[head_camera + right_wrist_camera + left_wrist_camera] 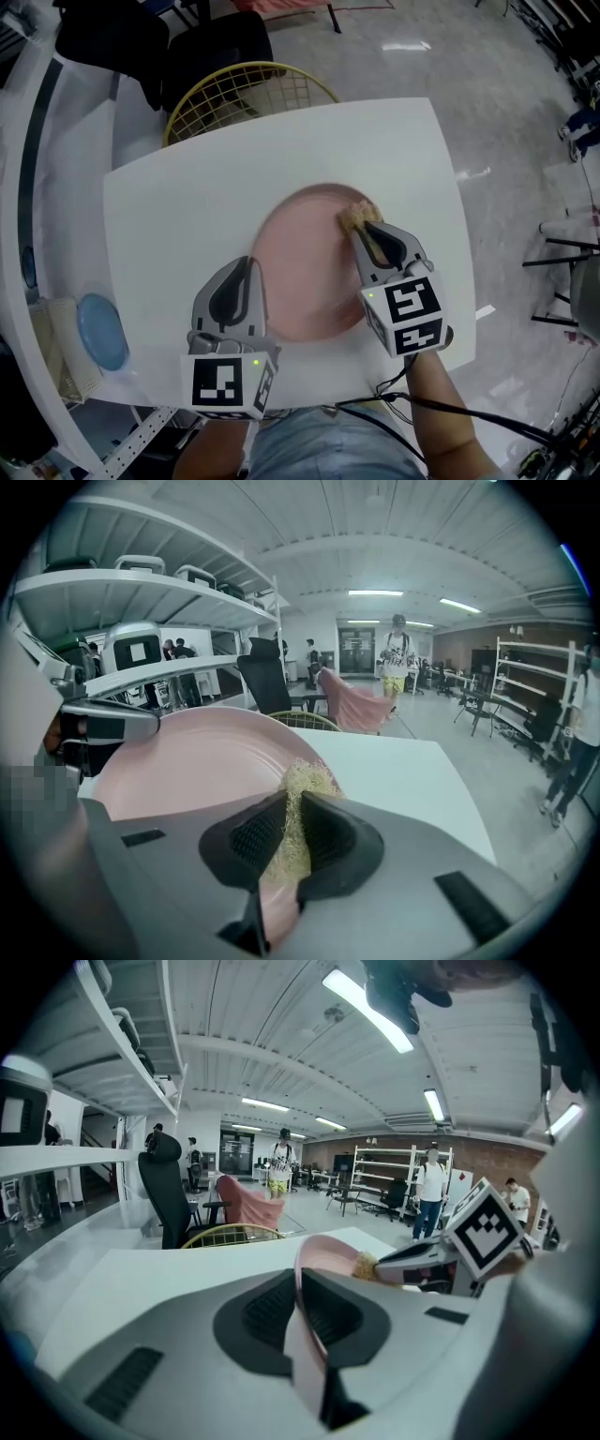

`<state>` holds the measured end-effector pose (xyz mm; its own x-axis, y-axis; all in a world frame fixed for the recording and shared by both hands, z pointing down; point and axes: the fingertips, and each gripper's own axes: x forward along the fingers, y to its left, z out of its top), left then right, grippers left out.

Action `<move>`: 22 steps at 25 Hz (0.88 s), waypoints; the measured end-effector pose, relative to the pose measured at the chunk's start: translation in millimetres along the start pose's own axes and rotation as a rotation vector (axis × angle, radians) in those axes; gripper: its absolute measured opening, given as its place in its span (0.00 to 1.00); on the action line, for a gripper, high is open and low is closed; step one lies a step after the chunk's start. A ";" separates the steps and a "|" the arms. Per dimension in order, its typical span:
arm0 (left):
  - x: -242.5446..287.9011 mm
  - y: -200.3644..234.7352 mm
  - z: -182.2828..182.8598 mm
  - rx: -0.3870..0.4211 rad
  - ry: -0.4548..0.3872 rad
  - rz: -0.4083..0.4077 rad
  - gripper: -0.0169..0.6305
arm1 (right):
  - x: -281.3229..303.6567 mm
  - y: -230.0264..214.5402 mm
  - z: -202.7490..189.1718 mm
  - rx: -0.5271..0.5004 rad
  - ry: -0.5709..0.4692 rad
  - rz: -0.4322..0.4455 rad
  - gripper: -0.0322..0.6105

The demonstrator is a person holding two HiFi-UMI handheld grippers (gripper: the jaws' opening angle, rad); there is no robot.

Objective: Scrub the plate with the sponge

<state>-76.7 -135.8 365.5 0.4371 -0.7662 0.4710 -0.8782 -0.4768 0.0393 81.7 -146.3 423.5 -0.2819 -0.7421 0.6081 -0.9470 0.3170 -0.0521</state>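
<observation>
Looks down in the head view on a white worktop with a pink plate near its middle. Shows the left gripper at the plate's near left edge and the right gripper reaching over the far right part, with a tan, fibrous sponge at its tip, pressed on the plate's surface. Takes in also a blue disc off the worktop's left side and a yellow wire chair beyond the far edge. Looks along the left gripper in the left gripper view and finds the fingers clenched on the rim of the plate, the thin pink edge running up between the two dark pads. Catches the sponge farther along that plate, at the tip of the right gripper, with the marker cube behind it. Looks along the right gripper in the right gripper view and finds its fingers closed tight on the sponge, pale strands bulging out above the pads and lying against the inner face of the plate close to the right rim. Shows the left gripper at the plate's left edge, white worktop to the right, and shelves up on the left.
</observation>
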 end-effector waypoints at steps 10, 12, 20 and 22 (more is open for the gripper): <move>-0.5 -4.0 3.5 -0.042 0.008 -0.012 0.06 | 18.4 14.8 29.6 -0.045 -0.048 0.033 0.13; -1.3 -2.9 3.0 -0.055 0.014 -0.008 0.06 | 21.3 21.5 35.2 -0.057 -0.060 0.043 0.13; -1.6 3.6 3.1 -0.067 0.018 0.007 0.06 | 27.2 48.7 53.5 -0.105 -0.110 0.111 0.13; -2.0 5.2 2.4 -0.076 0.019 0.011 0.06 | 27.0 57.3 56.2 -0.120 -0.121 0.133 0.13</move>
<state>-81.7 -137.8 362.6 0.4238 -0.7628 0.4884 -0.8956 -0.4335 0.1001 11.1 -181.5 392.4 -0.4261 -0.7522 0.5026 -0.8772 0.4795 -0.0262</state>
